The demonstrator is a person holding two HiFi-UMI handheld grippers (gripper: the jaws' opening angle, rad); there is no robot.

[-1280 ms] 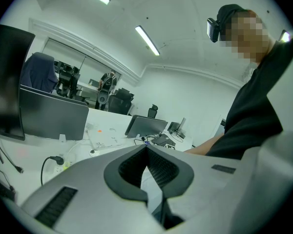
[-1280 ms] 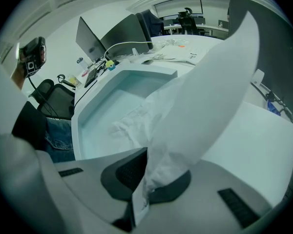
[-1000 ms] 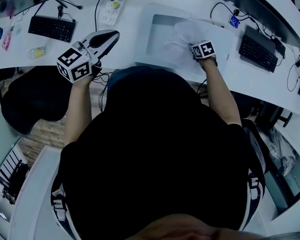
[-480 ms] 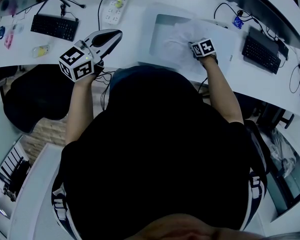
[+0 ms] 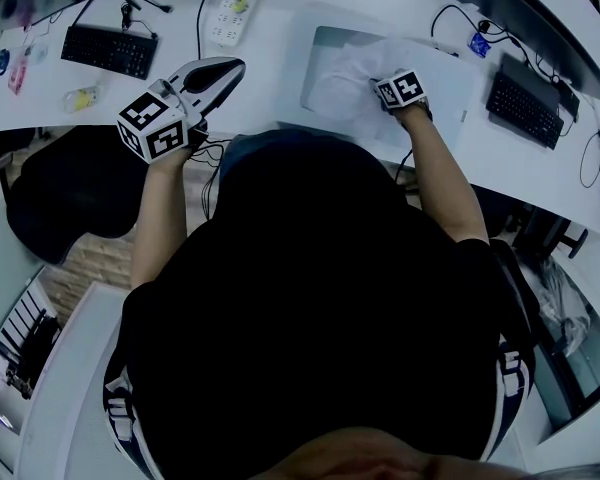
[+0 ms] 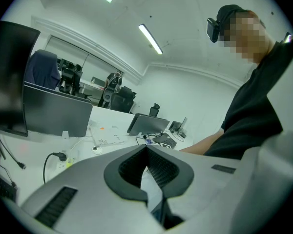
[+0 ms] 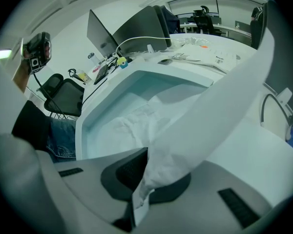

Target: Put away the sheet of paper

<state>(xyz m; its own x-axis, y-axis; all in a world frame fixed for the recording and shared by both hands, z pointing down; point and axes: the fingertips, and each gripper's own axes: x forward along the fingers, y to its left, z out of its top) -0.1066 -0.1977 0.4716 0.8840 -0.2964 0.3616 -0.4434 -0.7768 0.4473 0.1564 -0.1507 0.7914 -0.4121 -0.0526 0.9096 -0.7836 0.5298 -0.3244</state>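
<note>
White desk [image 5: 280, 78] holds an open tray [image 7: 151, 84] at 12 o'clock from the right gripper [image 7: 141, 179], clamped on the crumpled sheet of paper [image 7: 195, 126] trailing toward 1 o'clock over it, while the closed, empty left gripper [image 6: 146, 150] waits farther off at 9 o'clock.

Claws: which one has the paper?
The right claw pinches the crumpled white paper; the left claw is shut with nothing in it.
</note>
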